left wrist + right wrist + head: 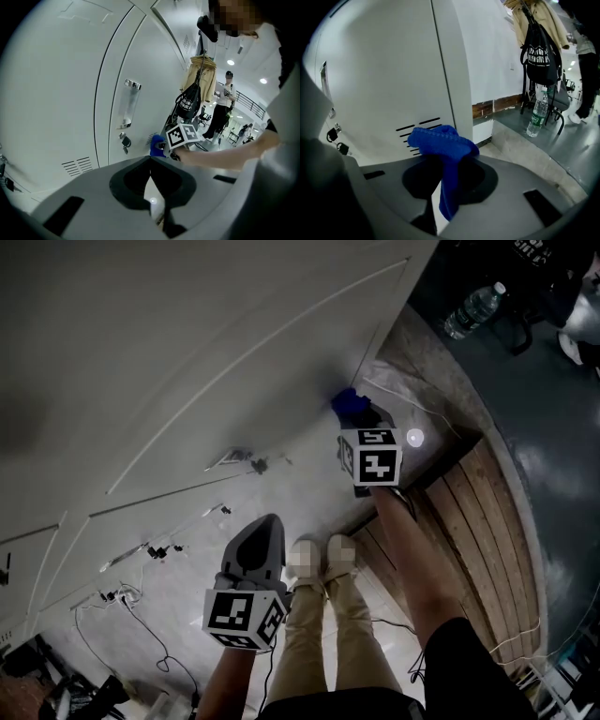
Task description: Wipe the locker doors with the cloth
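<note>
Cloth [440, 140]: blue, bunched, clamped in the right gripper [449, 161], wad leading so fabric, not jaws, meets the locker door [379, 70] by its low vents [417, 126]; contact unclear. Left gripper [150, 165]: jaws together, empty, held back, apparently idle.

Grey left tool [151, 160] and right tool [442, 159], black-and-white marker cubes [246, 615], khaki trousers [314, 652], beige shoes [341, 557]

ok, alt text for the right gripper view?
The right gripper is shut on a blue cloth, its bunched top close to the vent slots low on a white locker door. To the right, a water bottle stands on the grey floor below a hanging black bag.
</note>
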`<state>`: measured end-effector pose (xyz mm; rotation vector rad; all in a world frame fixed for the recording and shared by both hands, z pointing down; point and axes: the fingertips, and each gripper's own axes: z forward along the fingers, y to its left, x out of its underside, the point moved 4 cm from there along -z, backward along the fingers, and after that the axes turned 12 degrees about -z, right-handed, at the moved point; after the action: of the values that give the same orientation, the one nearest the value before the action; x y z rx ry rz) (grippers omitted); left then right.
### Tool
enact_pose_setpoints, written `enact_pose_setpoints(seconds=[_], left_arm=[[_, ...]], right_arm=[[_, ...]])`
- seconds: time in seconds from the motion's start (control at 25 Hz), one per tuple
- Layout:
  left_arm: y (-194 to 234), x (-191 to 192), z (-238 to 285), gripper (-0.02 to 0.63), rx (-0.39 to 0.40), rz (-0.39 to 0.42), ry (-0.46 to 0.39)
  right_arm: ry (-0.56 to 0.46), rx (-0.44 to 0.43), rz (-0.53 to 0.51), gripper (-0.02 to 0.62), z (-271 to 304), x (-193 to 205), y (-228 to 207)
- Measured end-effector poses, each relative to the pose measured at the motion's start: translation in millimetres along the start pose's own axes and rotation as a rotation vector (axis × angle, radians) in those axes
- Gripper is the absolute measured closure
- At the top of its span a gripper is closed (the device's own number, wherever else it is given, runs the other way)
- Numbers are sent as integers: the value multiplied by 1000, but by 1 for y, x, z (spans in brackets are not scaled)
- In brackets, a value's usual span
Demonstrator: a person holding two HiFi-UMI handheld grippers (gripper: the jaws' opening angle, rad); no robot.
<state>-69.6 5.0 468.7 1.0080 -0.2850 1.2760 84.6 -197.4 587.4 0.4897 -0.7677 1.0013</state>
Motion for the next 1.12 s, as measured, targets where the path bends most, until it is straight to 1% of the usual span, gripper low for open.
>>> enact_pose_setpoints(seconds=[0.16, 0.4, 0.56, 0.68, 0.84, 0.92, 1.0, 1.12], left_arm=[[7, 1, -12, 597, -3, -3, -20], [20, 6, -36, 597, -18, -16, -48], [34, 13, -53, 597, -35, -35, -59], [43, 16, -65, 597, -48, -50, -69], [56, 16, -77, 597, -72, -69, -84], [62, 16, -82, 597, -82, -77, -88], [66, 16, -84, 597, -87, -81, -90], [68, 17, -83, 597, -90, -82, -87]], right_arm=[[20, -62, -13, 515, -10, 20, 40], [94, -190, -46, 515, -25, 60, 123], [148, -267, -33, 515, -27, 75, 178], [194, -313, -32, 515, -23, 79, 210], [186, -338, -69, 515, -9, 64, 234], [193, -339, -53, 515, 1, 55, 237], [221, -345, -37, 515, 8, 52, 237], [221, -357, -57, 514, 10, 51, 236]])
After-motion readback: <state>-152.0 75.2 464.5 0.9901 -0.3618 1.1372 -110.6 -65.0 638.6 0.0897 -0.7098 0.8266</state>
